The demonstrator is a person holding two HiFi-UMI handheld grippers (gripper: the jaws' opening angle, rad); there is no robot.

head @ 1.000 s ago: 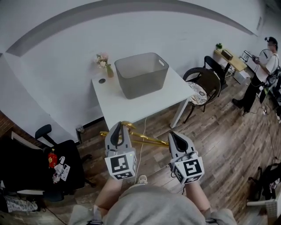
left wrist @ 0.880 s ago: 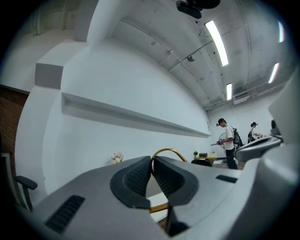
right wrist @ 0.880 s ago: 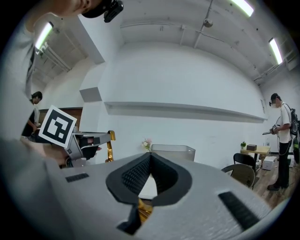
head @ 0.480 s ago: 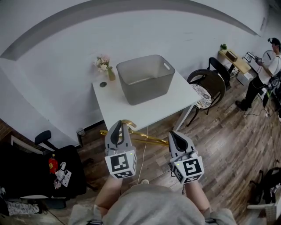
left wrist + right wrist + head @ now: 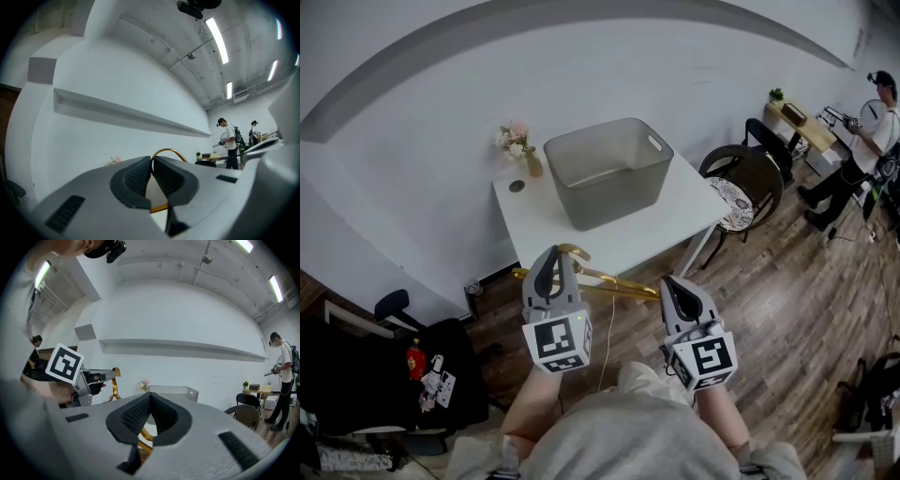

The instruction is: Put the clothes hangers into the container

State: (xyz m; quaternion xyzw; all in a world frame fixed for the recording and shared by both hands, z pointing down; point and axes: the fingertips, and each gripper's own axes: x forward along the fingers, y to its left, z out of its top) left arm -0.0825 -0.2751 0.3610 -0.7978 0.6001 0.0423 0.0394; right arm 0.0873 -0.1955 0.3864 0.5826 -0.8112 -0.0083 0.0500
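Observation:
A gold clothes hanger (image 5: 614, 286) hangs level between my two grippers, in front of the white table (image 5: 542, 225). My left gripper (image 5: 553, 260) is shut on it near the hook (image 5: 171, 152), which curls up above the pads. My right gripper (image 5: 674, 285) is shut on the hanger's right end, and the gold bar (image 5: 145, 434) shows just under its pads. The grey container (image 5: 609, 192) stands open and looks empty on the table beyond both grippers. In the right gripper view the container (image 5: 173, 391) is straight ahead and the left gripper (image 5: 96, 377) is at the left.
A small vase of flowers (image 5: 517, 142) stands on the table's far left corner. A dark round chair (image 5: 741, 187) is right of the table, and a black office chair with clutter (image 5: 403, 361) is at the left. A person (image 5: 874, 117) stands far right. The floor is wood.
Both grippers have moved forward together with the hanger, toward the table. The table and container now sit a little nearer and further left in the head view.

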